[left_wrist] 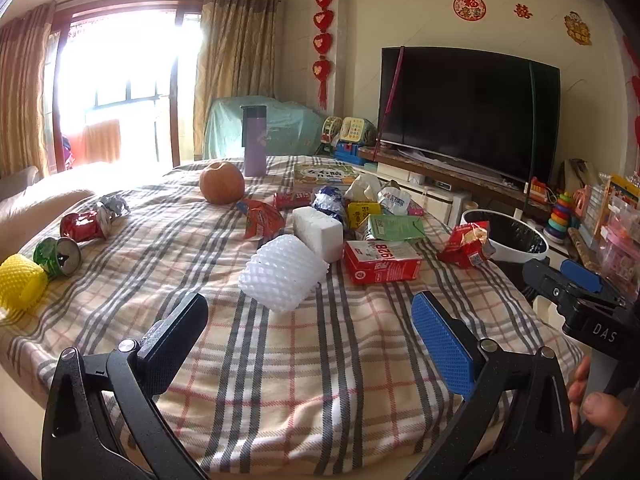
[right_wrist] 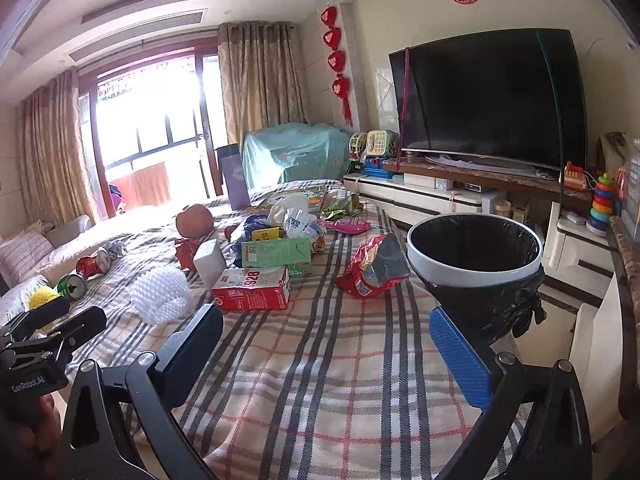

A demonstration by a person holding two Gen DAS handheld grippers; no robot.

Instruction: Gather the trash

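Trash, scattered on a plaid-covered table (left_wrist: 280, 360): white foam net (left_wrist: 282, 272) nearest, white foam block (left_wrist: 318, 228) touching it behind; red carton (right_wrist: 252, 288) to their right; red snack bag (right_wrist: 374, 266) just beside the bin. Far heap of wrappers and cartons mid-table. Far left: crushed red can (left_wrist: 82, 226), green can (left_wrist: 58, 256), yellow foam net (left_wrist: 20, 280).

Bin (right_wrist: 474, 276), white rim, black liner, stands at the table's right edge, probably so items can be dropped straight in.

Left gripper (left_wrist: 310, 332): jaws wide apart, empty, aimed at the foam net. Right gripper (right_wrist: 326, 340): jaws wide apart, empty, held near the bin.

Orange fruit (left_wrist: 222, 182) and purple flask (left_wrist: 255, 140), far side: likely not trash.
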